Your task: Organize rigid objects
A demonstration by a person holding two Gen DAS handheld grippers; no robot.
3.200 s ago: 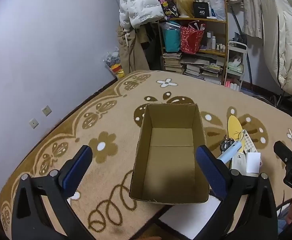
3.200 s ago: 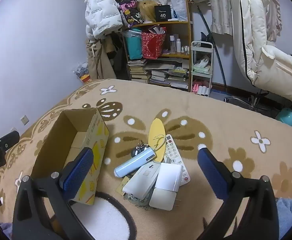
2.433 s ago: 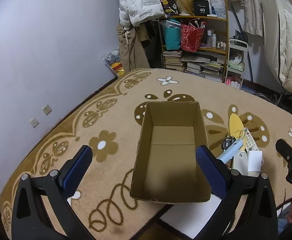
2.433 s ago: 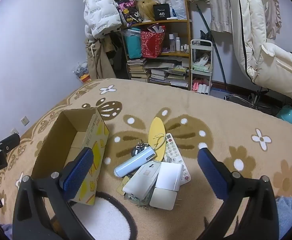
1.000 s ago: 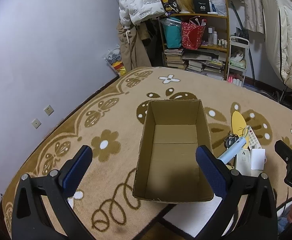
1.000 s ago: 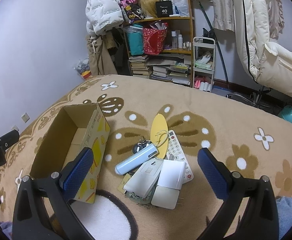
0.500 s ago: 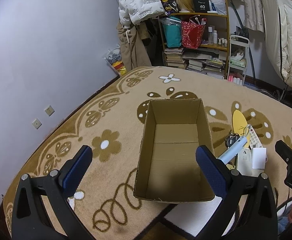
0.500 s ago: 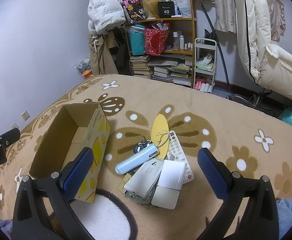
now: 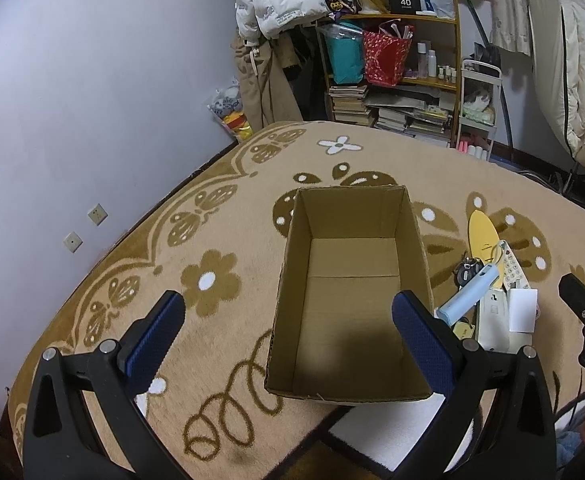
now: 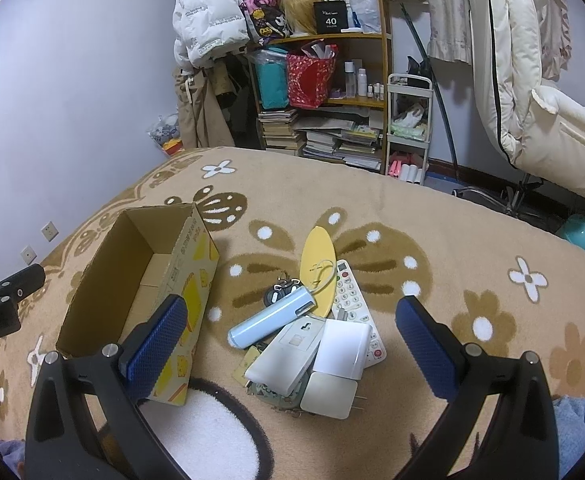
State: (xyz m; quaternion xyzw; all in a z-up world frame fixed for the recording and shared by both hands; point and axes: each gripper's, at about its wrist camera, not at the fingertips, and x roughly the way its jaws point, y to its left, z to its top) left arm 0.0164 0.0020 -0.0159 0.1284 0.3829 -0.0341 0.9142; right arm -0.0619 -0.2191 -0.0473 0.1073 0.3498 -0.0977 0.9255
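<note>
Room: bedroom floor covered by a tan rug (image 10: 432,216) with brown flower and butterfly patterns; a cluttered bookshelf (image 10: 324,92) and hanging coats stand against the far wall.
Box: an open cardboard box (image 9: 352,296) sits on the rug under the left gripper, long side running near to far; what shows of its floor is bare. In the right view it lies to the left of the pile, its yellow printed side facing the objects.
Pile: the rigid objects lie heaped just right of the box, touching and overlapping one another.
Pile contents: a light blue cylindrical case (image 10: 272,317) lies slanted on top; a white remote control (image 10: 350,292) and a yellow oval board (image 10: 319,256) reach toward the far side; a bunch of dark keys (image 10: 280,290) sits by the case's far end; three white adapter-like blocks (image 10: 342,346) stack at the near side.
Left gripper (image 9: 288,324): jaws wide apart, empty, hovering over the box's near half.
Right gripper (image 10: 292,334): jaws wide apart, empty, framing the pile from above.
Handling: all pieces look stiff and light. The blue case is probably the easiest first pick, lying on top and free; it is smooth and round, so a grip across its middle, square to its length, should keep it from rolling or tipping.
Caution: white blocks look glossy and may slip; the keys are loose and may dangle.
Progress: nothing appears boxed yet.
</note>
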